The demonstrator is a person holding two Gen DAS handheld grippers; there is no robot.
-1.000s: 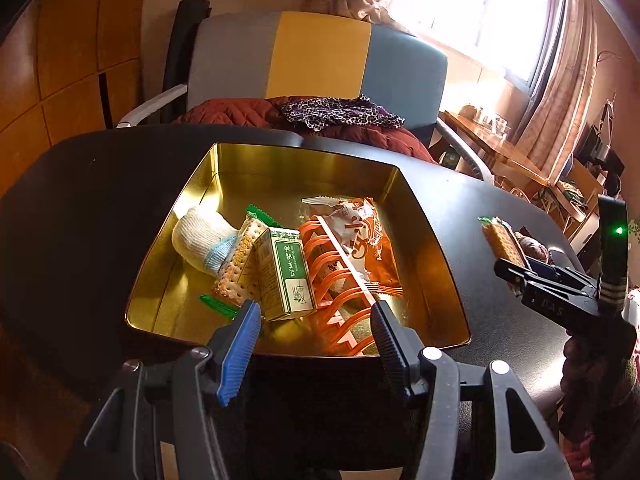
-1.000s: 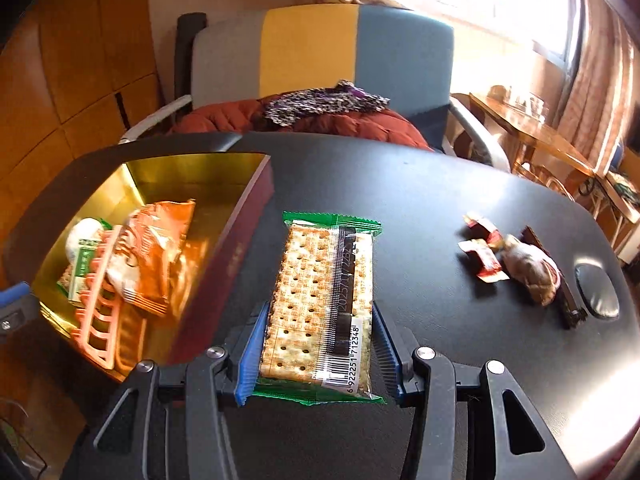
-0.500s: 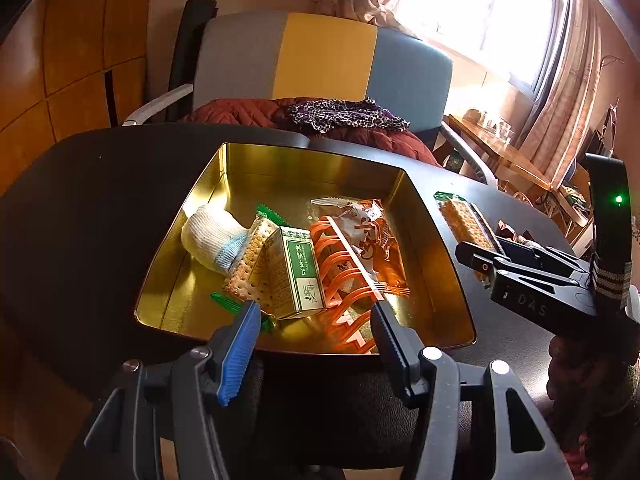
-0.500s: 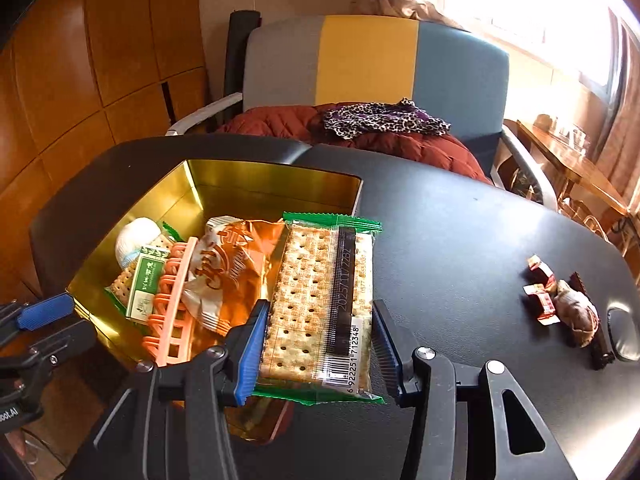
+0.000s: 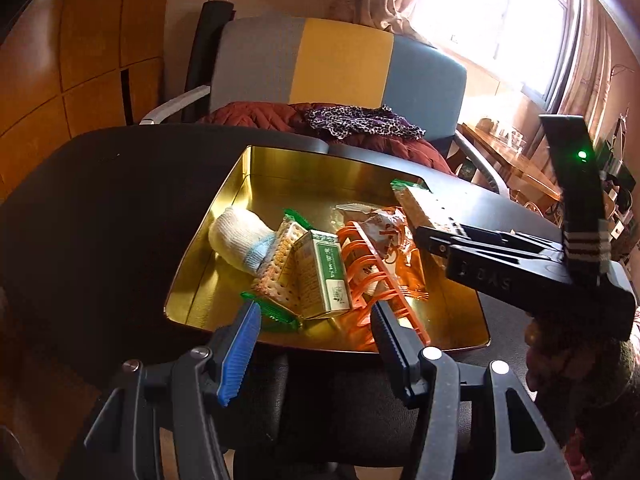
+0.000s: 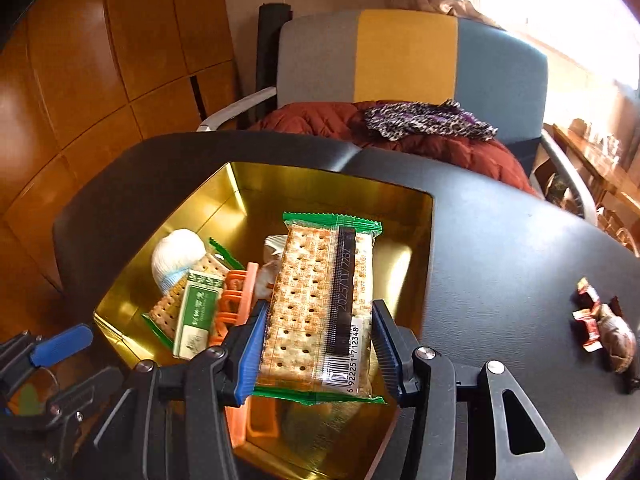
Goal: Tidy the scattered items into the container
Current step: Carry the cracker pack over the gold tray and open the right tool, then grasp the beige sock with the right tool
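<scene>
My right gripper [image 6: 318, 350] is shut on a cracker packet [image 6: 320, 300] with green ends, held above the gold tin [image 6: 424, 216]. In the left wrist view that packet [image 5: 416, 210] hangs over the tin's right half, pinched by the right gripper [image 5: 432, 236]. The gold tin [image 5: 240, 184] holds a white sock [image 5: 240, 240], a second cracker packet [image 5: 276, 276], a green box [image 5: 324, 276], an orange rack [image 5: 372, 280] and an orange snack bag [image 5: 392, 224]. My left gripper [image 5: 312, 344] stands open at the tin's near edge, nothing between its pads.
Small wrapped sweets [image 6: 588, 316] and a brown lump [image 6: 618, 344] lie on the black table [image 6: 500, 260] to the right. A chair [image 6: 400, 52] with a red quilt and patterned cloth stands behind the table. A gloved hand [image 5: 576, 364] holds the right gripper.
The right gripper has carried the cracker packet leftward from over the bare table to above the tin. The left gripper has kept its place and stayed open.
</scene>
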